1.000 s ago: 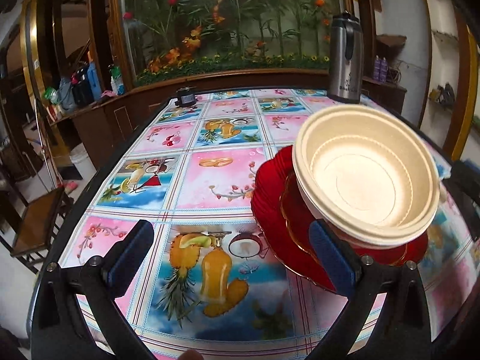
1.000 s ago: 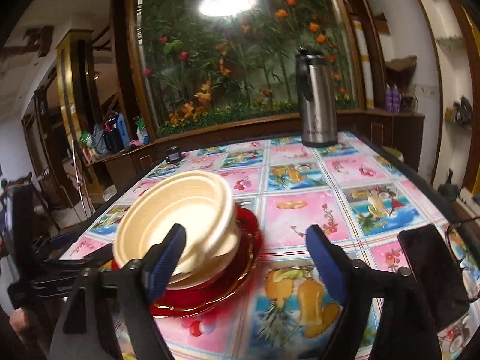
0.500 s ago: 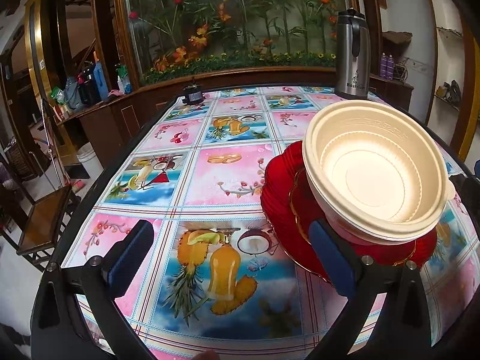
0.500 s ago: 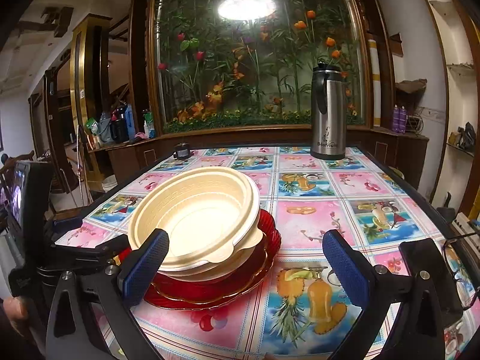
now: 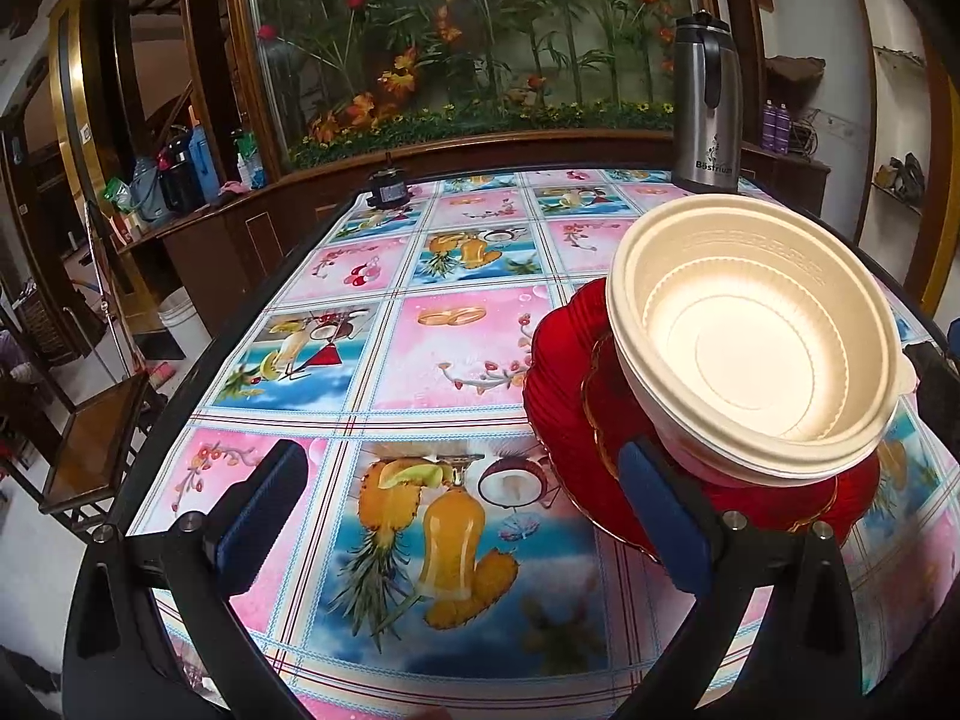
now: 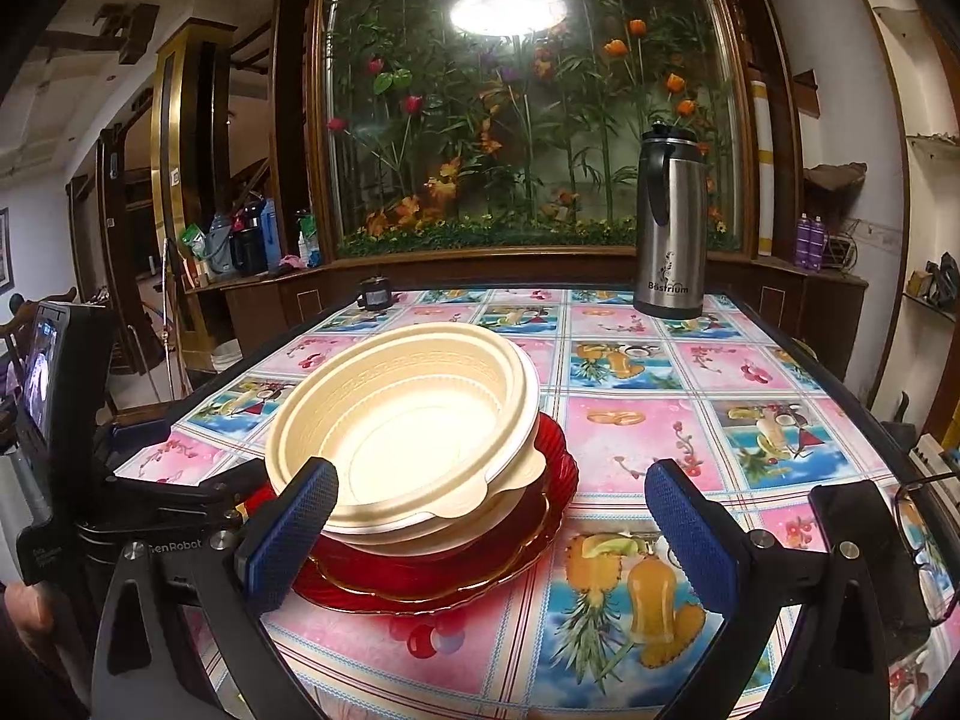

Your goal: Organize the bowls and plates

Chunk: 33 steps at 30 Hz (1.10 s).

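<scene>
Cream bowls [image 5: 762, 348] sit nested on a stack of red plates [image 5: 570, 396] on the fruit-print tablecloth [image 5: 390, 354]. In the right wrist view the bowls [image 6: 408, 426] and red plates [image 6: 480, 570] are front left. My left gripper [image 5: 462, 516] is open and empty, just left of the stack, its right finger close to the plate rim. My right gripper [image 6: 492, 528] is open and empty, in front of the stack; its left finger overlaps the bowls in view. The left gripper body [image 6: 150, 498] shows left of the stack.
A steel thermos [image 5: 705, 108] stands at the table's far right, also in the right wrist view [image 6: 669, 228]. A small black object [image 5: 387, 189] sits at the far edge. A phone [image 6: 864, 552] and glasses [image 6: 927, 534] lie near right. A wooden chair [image 5: 96, 444] stands left.
Both grippers have pulled back and risen slightly from the stack, staying open. The bowls and plates have not moved on the table.
</scene>
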### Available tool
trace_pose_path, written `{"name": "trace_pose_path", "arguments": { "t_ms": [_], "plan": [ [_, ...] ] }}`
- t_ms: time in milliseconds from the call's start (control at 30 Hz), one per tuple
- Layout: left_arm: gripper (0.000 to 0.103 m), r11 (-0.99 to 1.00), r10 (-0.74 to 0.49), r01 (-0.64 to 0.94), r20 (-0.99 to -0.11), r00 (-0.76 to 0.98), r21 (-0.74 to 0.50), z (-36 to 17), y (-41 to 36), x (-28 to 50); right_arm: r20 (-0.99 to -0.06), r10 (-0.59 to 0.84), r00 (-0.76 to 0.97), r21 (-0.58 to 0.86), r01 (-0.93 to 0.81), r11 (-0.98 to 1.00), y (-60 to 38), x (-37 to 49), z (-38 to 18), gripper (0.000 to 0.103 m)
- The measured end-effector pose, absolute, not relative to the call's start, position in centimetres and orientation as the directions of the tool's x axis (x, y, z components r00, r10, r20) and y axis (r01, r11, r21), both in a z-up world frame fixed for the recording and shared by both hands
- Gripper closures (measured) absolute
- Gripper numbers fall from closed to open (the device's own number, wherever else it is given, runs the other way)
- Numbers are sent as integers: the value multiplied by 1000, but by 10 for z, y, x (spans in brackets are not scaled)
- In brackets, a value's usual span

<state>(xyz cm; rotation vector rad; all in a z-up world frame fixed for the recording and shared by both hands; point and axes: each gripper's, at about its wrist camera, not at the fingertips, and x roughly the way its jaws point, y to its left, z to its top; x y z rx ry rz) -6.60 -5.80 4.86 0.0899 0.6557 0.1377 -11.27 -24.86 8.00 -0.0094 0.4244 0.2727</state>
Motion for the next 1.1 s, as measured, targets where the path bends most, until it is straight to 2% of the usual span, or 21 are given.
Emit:
{"name": "trace_pose_path", "arguments": {
  "t_ms": [1100],
  "plan": [
    [0,978,191,-102,-589,785,181,48,-64,-67,-424,287,859,100,-270,958,-255,-109,79,0]
  ]
}}
